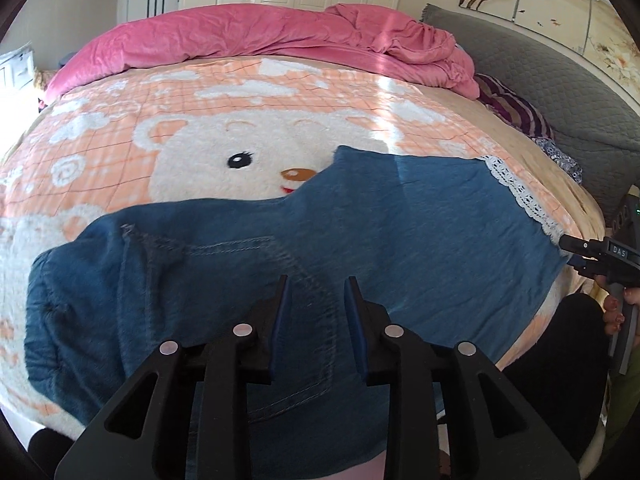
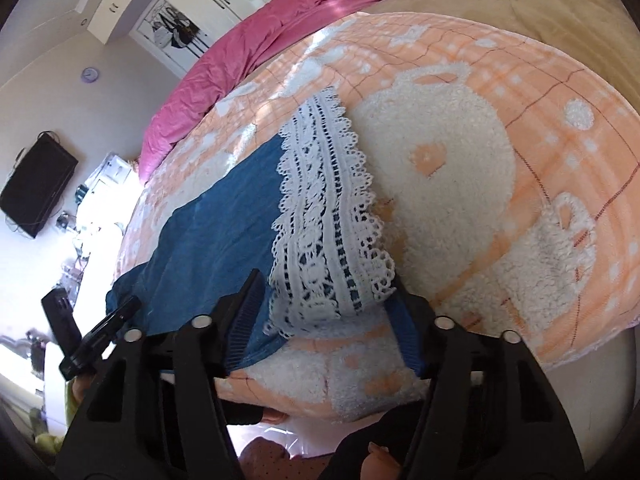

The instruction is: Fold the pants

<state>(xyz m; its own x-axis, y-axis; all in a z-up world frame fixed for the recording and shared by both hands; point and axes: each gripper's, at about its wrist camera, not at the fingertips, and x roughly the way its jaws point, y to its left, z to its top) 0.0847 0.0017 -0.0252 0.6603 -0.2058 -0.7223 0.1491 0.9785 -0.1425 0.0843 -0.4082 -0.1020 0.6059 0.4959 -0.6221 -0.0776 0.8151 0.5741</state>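
Blue denim pants lie spread on a peach bear blanket; their back pocket is nearest me and the legs run off to the right. A white lace hem ends the leg. My left gripper hovers over the pocket area, its jaws apart with only flat denim beneath them. In the right wrist view my right gripper straddles the near end of the lace hem. A strip of denim shows beside its left finger, and the pads do not visibly press. From the left wrist view the right gripper sits at the hem's corner.
A pink duvet is bunched along the far side of the bed. A grey padded headboard and striped cloth are at the right. A hand holds the right tool. A wall television hangs beyond the bed's far edge.
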